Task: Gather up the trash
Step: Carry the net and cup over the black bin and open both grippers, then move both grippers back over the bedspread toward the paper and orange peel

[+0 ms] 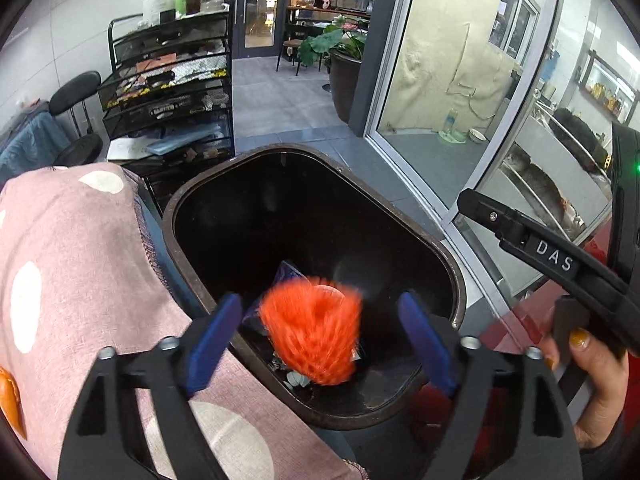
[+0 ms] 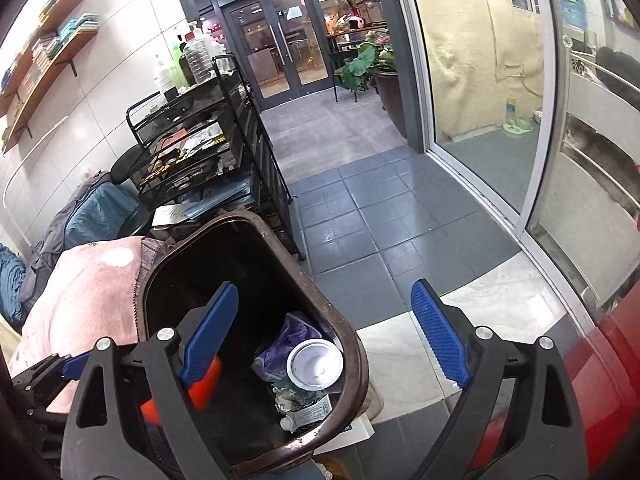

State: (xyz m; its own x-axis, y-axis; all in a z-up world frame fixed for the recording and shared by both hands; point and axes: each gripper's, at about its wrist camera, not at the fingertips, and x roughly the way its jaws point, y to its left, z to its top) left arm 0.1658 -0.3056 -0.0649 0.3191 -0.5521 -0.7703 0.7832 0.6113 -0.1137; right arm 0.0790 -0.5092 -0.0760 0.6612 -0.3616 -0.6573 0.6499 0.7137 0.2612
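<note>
A dark brown trash bin (image 1: pixel 440 256) stands open below both grippers; it also shows in the right wrist view (image 2: pixel 352 344). My left gripper (image 1: pixel 320 340) is open above the bin. A blurred orange piece of trash (image 1: pixel 314 332) is in the air between its blue pads, over the bin's mouth; part of it shows in the right wrist view (image 2: pixel 208 376). My right gripper (image 2: pixel 324 332) is open and empty over the bin's right rim; it also shows in the left wrist view (image 1: pixel 520 236). Inside the bin lie a white cup lid (image 2: pixel 316 364), a purple bag (image 2: pixel 288 340) and crumpled wrappers.
A pink spotted cloth (image 1: pixel 80 264) lies left of the bin. A black mesh cart (image 2: pixel 200 152) with bottles stands behind it, with a stool (image 1: pixel 76 92) to the left. Grey tiled floor (image 2: pixel 380 216) runs to glass doors. A sliding glass door (image 2: pixel 488 112) is to the right.
</note>
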